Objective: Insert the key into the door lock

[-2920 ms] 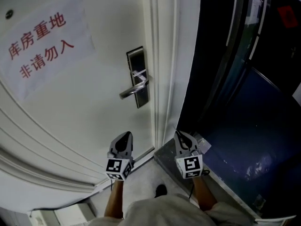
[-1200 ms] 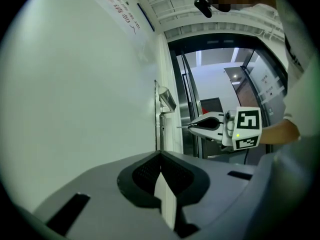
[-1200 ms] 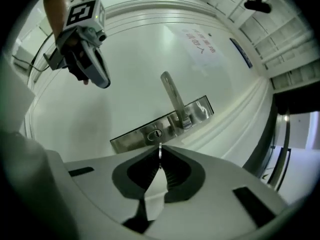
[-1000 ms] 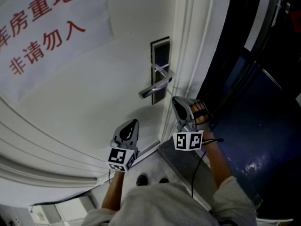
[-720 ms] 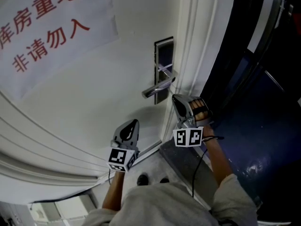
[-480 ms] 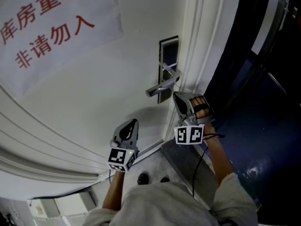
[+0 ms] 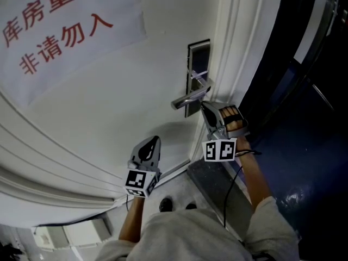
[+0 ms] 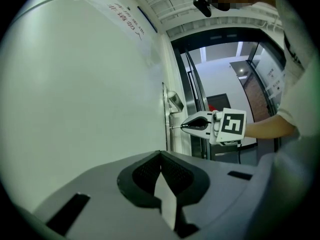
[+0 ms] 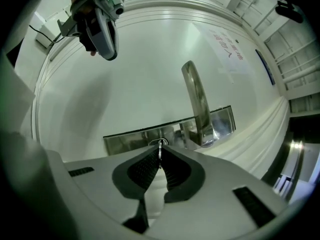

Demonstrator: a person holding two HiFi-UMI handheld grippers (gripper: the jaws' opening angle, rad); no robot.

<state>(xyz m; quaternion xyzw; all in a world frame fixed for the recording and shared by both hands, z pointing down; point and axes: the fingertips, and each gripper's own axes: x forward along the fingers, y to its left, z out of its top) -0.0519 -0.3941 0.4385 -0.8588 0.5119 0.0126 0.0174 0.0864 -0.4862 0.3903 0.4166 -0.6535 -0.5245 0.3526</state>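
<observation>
Between right gripper's [image 9: 160, 158] fingers [image 9: 145, 170], the key [image 9: 160, 148] sits pinched

The white door [image 7: 109, 107] is standing upright inside its white door frame [image 7: 234, 42] and carrying everything here. A paper sign [image 7: 65, 31] printed with red characters is lying flat against its upper left area. Near the edge by the frame, a narrow metal lock plate [image 7: 198, 58] is sitting upright on the door's face, and a silver lever handle [image 7: 190, 98] is sticking out from it, pointing away from the frame. Raised mouldings [image 7: 54, 167] are running across the lower door. Below, the grey floor [image 7: 182, 186] is bearing the dark toes of the person's shoes [image 7: 166, 204].
</observation>
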